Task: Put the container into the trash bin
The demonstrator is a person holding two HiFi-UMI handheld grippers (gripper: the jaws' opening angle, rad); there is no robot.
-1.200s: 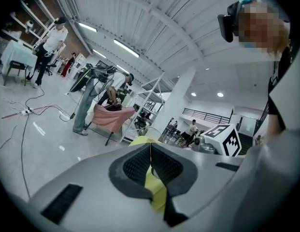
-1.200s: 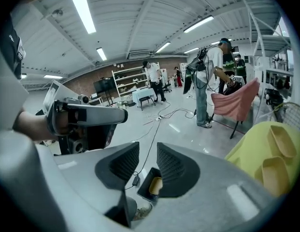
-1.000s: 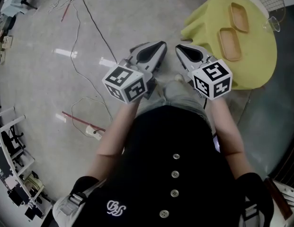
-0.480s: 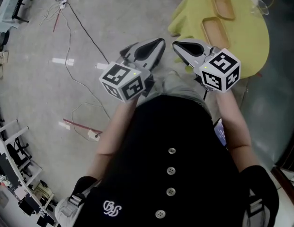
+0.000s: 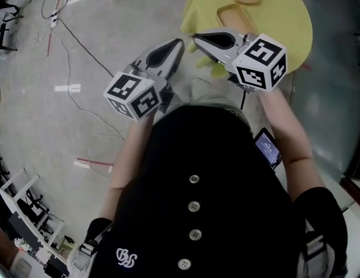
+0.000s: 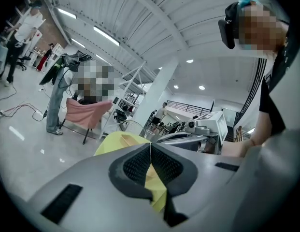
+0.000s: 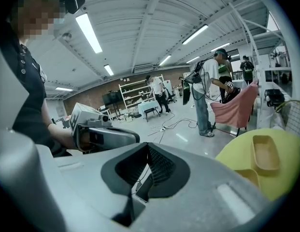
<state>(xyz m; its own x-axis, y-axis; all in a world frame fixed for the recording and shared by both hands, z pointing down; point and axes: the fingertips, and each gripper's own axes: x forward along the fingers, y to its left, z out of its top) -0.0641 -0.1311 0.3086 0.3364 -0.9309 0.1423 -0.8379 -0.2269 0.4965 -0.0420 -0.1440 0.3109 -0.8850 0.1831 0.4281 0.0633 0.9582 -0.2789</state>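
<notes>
Both grippers have come nearer the yellow table (image 5: 295, 22) since a second ago. Head view: left gripper (image 5: 178, 42) and right gripper (image 5: 197, 37) hover at its near edge, the nearer container (image 5: 229, 17) just beyond. Left gripper view: jaws together, empty. Right gripper view: likewise pressed together, empty; I'd part them before reaching, then take the container's rim squarely.

Table: round, under a yellow cloth (image 5: 284, 7), at the top of the head view.
Wooden trays (image 5: 232, 17): two, shallow and oblong, side by side on the cloth.
Floor (image 5: 64, 114): grey and glossy, reflecting the lamps.
Cables (image 5: 81, 45): thin, trailing loose across the floor.
Red stick (image 5: 95, 163): lying flat on the floor.
Chair (image 7: 236, 110): draped in pink cloth, a bystander (image 7: 207, 93) standing just beside it.
Shelving (image 7: 135, 93): white, far back by the wall.
Ceiling lights (image 7: 89, 33): long lit strips.
</notes>
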